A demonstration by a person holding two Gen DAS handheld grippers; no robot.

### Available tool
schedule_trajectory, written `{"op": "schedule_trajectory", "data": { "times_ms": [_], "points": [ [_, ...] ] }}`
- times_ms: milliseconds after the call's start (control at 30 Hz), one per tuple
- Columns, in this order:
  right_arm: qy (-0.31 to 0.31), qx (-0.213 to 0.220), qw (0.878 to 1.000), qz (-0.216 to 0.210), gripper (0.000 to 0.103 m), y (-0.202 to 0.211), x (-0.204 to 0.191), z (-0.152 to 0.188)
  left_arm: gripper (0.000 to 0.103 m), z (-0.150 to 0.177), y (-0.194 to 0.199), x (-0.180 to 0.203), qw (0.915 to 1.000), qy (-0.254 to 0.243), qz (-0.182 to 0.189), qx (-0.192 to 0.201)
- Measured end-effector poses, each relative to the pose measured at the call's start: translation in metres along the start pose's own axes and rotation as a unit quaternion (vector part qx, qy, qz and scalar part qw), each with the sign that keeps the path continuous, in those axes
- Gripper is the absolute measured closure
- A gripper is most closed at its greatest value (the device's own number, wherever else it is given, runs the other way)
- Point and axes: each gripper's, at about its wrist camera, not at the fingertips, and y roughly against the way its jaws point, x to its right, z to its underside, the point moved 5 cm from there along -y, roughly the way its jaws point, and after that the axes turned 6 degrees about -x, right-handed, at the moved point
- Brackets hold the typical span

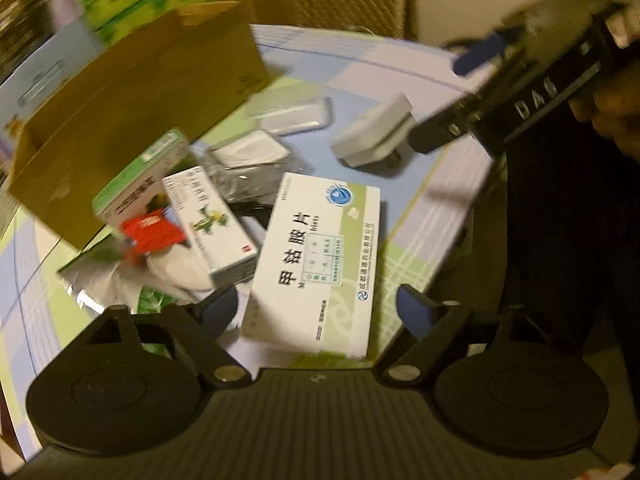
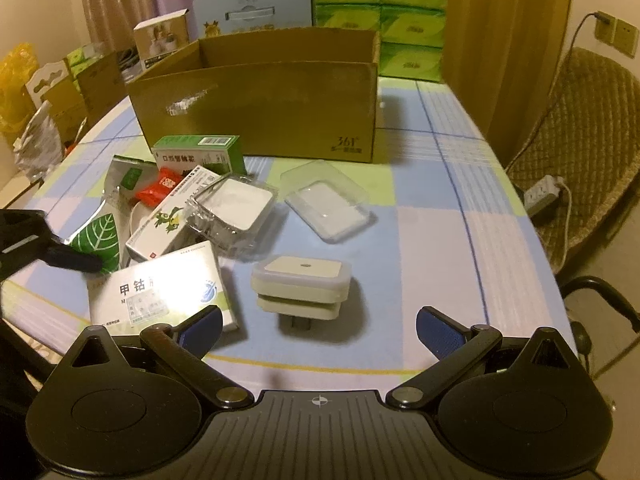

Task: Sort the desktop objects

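Note:
My left gripper (image 1: pixel 316 312) is open low over the table, its blue pads on either side of the near end of a large white medicine box (image 1: pixel 320 264), not touching it. My right gripper (image 2: pixel 320 334) is also open and holds nothing. A white plug-in adapter (image 2: pixel 300 284) stands just ahead of it. The white medicine box (image 2: pixel 160 288) lies to its left. Behind it are a small box with a green figure (image 2: pixel 168 220), a green box (image 2: pixel 200 156), a red sachet (image 2: pixel 160 186), a leaf-printed foil pouch (image 2: pixel 104 232) and two clear plastic cases (image 2: pixel 324 204).
An open cardboard box (image 2: pixel 260 100) stands at the back of the checked tablecloth (image 2: pixel 432 240). Green tissue packs (image 2: pixel 380 12) and other cartons are behind it. A wicker chair (image 2: pixel 580 140) with a power strip (image 2: pixel 544 196) stands off the table's right edge.

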Motion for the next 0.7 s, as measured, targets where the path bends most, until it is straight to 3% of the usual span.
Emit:
{"op": "schedule_trajectory", "data": {
  "times_ms": [333,467,700],
  "points": [
    [0.001,-0.019,1.000,-0.014,0.003,-0.032,0.001,-0.015,0.026,-0.009,-0.025,-0.002,0.9996,-0.028,-0.002,-0.003],
    [-0.024,-0.038,0.999,-0.023,0.011,-0.047,0.004,-0.018,0.033,-0.009,-0.029,-0.002,0.9995,-0.031,0.004,-0.002],
    [-0.046,-0.046,0.997,-0.029,0.024,-0.060,0.004,-0.021,0.033,-0.013,-0.031,-0.003,0.9995,-0.028,0.009,0.008]
  ]
}}
